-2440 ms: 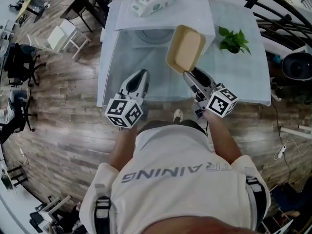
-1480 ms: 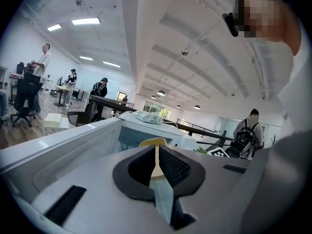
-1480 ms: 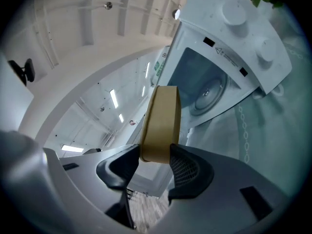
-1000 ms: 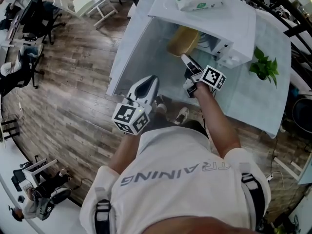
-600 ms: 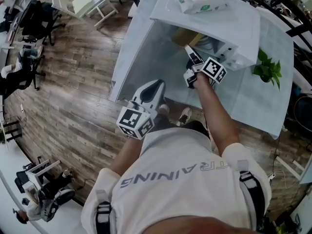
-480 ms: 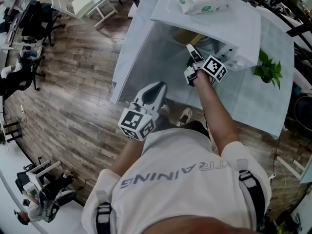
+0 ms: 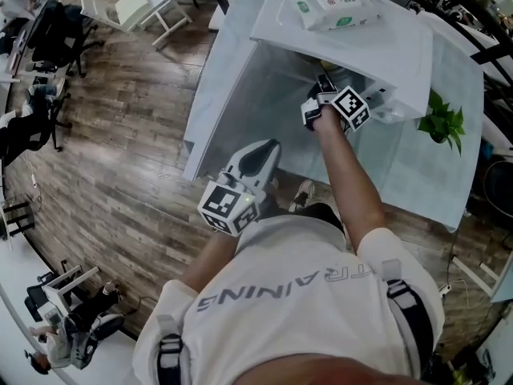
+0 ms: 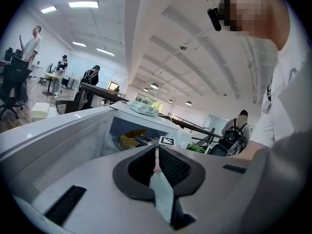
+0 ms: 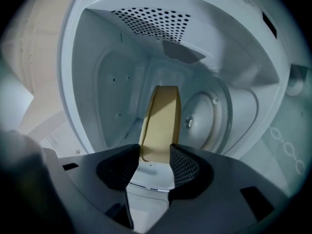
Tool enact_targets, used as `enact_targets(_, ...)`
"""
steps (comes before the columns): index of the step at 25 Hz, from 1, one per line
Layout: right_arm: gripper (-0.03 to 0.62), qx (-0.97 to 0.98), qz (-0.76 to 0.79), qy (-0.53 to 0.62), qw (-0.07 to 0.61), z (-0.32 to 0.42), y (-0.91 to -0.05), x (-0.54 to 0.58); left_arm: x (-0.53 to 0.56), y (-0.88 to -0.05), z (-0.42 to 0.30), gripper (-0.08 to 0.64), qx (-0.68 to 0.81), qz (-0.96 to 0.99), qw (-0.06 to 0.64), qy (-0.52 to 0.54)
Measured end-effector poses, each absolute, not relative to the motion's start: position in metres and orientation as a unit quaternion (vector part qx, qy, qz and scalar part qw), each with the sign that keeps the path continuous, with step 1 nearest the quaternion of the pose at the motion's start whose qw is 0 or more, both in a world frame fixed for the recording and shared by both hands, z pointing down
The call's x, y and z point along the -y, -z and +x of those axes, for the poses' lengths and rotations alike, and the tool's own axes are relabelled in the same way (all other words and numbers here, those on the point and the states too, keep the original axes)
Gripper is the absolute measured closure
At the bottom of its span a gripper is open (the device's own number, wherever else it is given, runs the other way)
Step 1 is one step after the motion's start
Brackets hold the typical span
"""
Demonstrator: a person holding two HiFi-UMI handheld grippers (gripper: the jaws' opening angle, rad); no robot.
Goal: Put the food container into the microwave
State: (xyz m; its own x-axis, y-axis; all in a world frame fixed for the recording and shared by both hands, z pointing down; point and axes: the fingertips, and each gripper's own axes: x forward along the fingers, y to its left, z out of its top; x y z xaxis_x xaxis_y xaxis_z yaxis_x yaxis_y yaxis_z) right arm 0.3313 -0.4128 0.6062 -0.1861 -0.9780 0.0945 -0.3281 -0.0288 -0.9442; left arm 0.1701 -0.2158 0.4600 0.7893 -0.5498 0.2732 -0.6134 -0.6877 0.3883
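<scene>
The tan food container (image 9: 161, 121) is inside the open microwave (image 9: 146, 28), beside the glass turntable (image 9: 214, 118); a wipes pack (image 7: 333, 8) lies on top. The right gripper (image 9: 155, 155) jaws clamp its near end. The left gripper (image 8: 156, 162) jaws are closed and empty.

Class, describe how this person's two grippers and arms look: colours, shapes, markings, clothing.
The left gripper and right gripper both have pale grey moulded shells, black mesh-textured pads and a cube of black-and-white square markers. The person wears a white short-sleeved T-shirt with grey lettering and dark shoulder straps.
</scene>
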Motion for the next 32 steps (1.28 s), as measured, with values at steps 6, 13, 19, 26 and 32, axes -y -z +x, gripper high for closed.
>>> enact_targets(6,0.38,-0.583,-0.565,0.47,0.345,0.345,-0.613,0.422,0.221,-0.462,0.166,0.509,0.322,0.914,0.24,-0.065)
enact_targets(13,0.376,-0.574,-0.597,0.455,0.326,0.357,-0.616,0.421,0.22,-0.465,0.165,0.509,0.32,0.912,0.247,-0.064)
enact_targets(19,0.329,-0.599,-0.608,0.434,0.288,0.358,-0.612,0.423,0.223,-0.47,0.164,0.51,0.322,0.909,0.258,-0.062)
enact_targets(26,0.298,-0.646,-0.634,0.394,0.159,0.35,-0.616,0.421,0.225,-0.467,0.167,0.51,0.32,0.91,0.257,-0.058)
enact_targets(32,0.298,-0.672,-0.652,0.351,0.002,0.346,-0.631,0.416,0.224,-0.468,0.168,0.509,0.32,0.91,0.257,-0.059)
